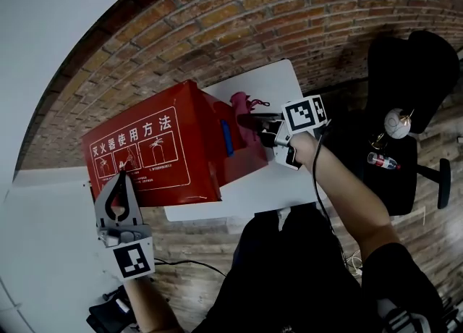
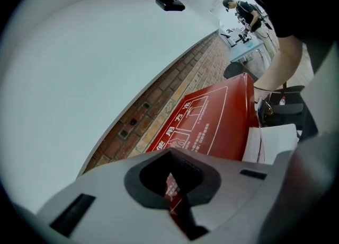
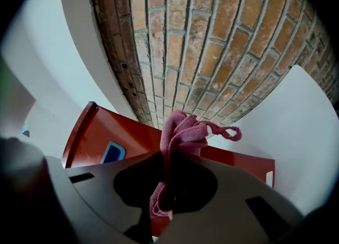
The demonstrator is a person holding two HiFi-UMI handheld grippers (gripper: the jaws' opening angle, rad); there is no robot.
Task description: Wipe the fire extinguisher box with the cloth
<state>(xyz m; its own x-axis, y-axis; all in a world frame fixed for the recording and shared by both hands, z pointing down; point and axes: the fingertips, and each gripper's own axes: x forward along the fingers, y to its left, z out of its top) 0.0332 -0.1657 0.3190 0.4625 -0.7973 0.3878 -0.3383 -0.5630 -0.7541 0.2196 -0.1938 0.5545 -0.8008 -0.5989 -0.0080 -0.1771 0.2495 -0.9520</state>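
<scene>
A white table (image 1: 271, 187) is standing on a brick floor (image 1: 289, 13), with a pale wall (image 1: 58, 20) filling the upper left of the frame. A black chair (image 1: 409, 71) is sitting at the right edge, and a small bottle (image 1: 382, 161) is lying on it. The red fire extinguisher box (image 1: 155, 147) is resting on the table at centre left of the head view, its printed white diagram facing up toward the camera and a blue patch (image 1: 228, 138) showing on its right end.

The left gripper (image 1: 123, 179) is pointing up from the lower left, jaws together with nothing between them, their tip lying against the lower left corner of the printed face (image 2: 212, 115).

The right gripper (image 1: 259, 127) is reaching in from the right on a bare forearm, pointing left at the box's right end. Its jaws are clamping the pink cloth (image 3: 183, 131), which is bunching out past the tips just above the box's red edge (image 3: 122, 137); whether the cloth is touching the box cannot be told.
</scene>
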